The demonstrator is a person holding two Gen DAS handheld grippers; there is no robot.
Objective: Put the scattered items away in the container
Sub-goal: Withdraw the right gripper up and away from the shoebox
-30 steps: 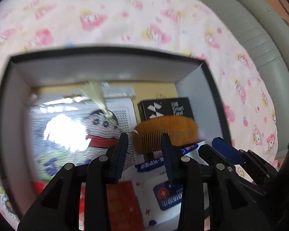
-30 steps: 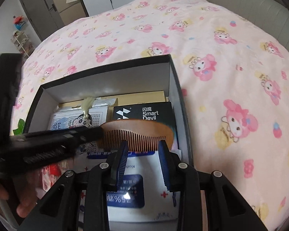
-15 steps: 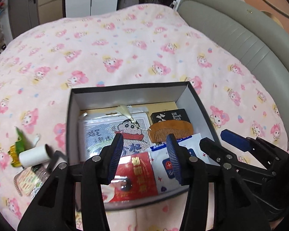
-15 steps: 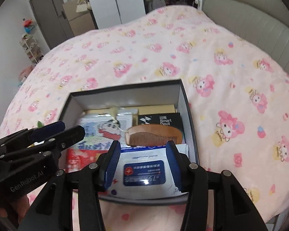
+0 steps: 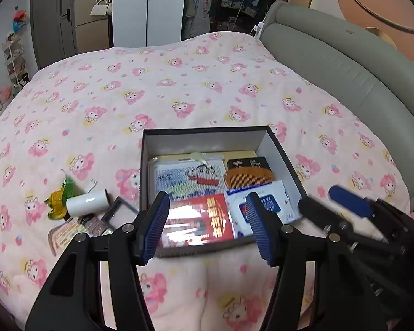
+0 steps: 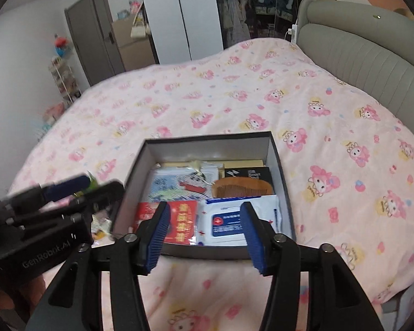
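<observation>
A dark open box [image 5: 285, 160] [image 6: 281, 171] sits on the pink bed. Inside it lie a wooden comb [image 5: 248, 178] [image 6: 241, 187], a white wipes pack [image 5: 265, 201] [image 6: 237, 218], a red packet [image 5: 201, 218] [image 6: 183, 220], a cartoon pouch [image 5: 187, 178] and a black carton [image 6: 248, 173]. My left gripper [image 5: 208, 224] hovers above the box's near edge, its jaws opening with nothing between them. The right gripper [image 6: 204, 237] hangs likewise, its jaws opening and empty. Left of the box lie a white roll [image 5: 87, 202], a yellow-green wrapper [image 5: 59, 195], a small dark frame [image 5: 120, 212] and a pink packet [image 5: 69, 231].
A grey padded headboard [image 5: 345, 69] [image 6: 372, 58] runs along the bed's right side. Doors, a wardrobe and a shelf rack [image 5: 13, 60] stand beyond the far end of the bed. The pink quilt [image 5: 179, 88] spreads wide behind the box.
Both grippers have pulled up and back out of the box, their jaws widening. The comb now lies in the box, and the loose items left of it have come into view.
</observation>
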